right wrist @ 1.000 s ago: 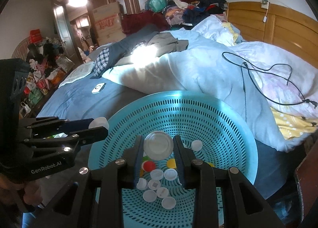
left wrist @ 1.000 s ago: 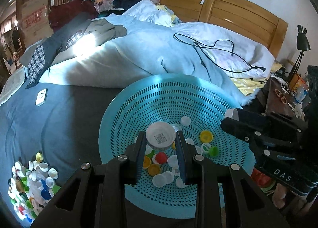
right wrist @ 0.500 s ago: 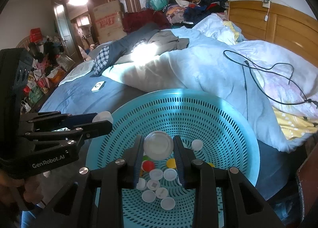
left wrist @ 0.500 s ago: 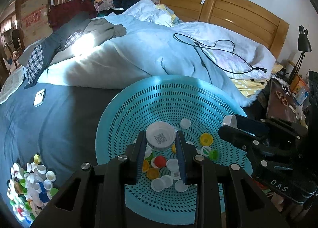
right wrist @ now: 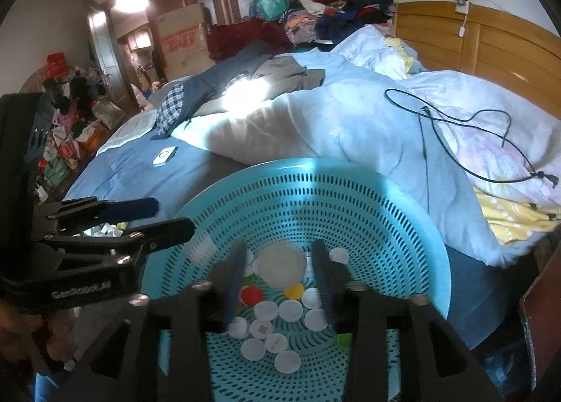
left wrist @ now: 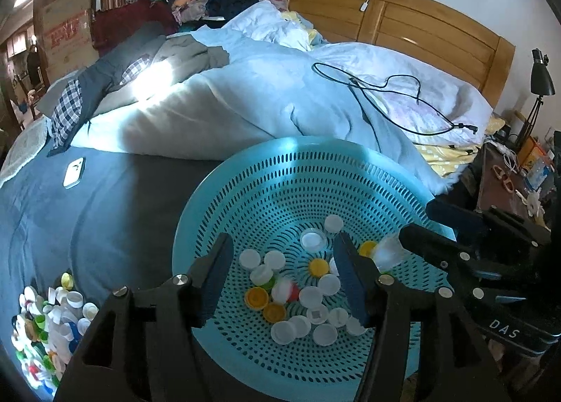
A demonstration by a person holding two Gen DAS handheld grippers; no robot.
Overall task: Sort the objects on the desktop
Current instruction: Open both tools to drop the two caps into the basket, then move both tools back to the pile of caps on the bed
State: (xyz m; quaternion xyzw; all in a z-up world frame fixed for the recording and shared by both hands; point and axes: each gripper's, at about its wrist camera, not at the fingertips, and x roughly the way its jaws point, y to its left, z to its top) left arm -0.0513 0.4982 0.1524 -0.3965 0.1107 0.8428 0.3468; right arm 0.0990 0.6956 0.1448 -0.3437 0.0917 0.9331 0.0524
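Observation:
A turquoise perforated basket (left wrist: 280, 170) (right wrist: 413, 226) lies on the bed with several white, yellow, red and green bottle caps (left wrist: 301, 293) (right wrist: 277, 314) in its bottom. My left gripper (left wrist: 284, 265) hangs open and empty over the basket; it also shows in the right wrist view (right wrist: 168, 219). A white cap (left wrist: 313, 240) lies in the basket beyond its fingertips. My right gripper (right wrist: 278, 261) is open; a blurred white cap (right wrist: 282, 263) is between its spread fingers. In the left wrist view the right gripper (left wrist: 417, 226) has a blurred white cap (left wrist: 387, 254) at its tip.
A heap of mixed caps (left wrist: 45, 325) lies on the blue sheet left of the basket. A white remote (left wrist: 74, 172) lies farther back. A rumpled duvet (left wrist: 245, 97) with a black cable (left wrist: 403, 97) rises behind. A bedside table (left wrist: 508, 177) stands at the right.
Both grippers opened. The left one let go of its white cap, which now lies in the basket. The right one's cap is blurred, loose between its fingers.

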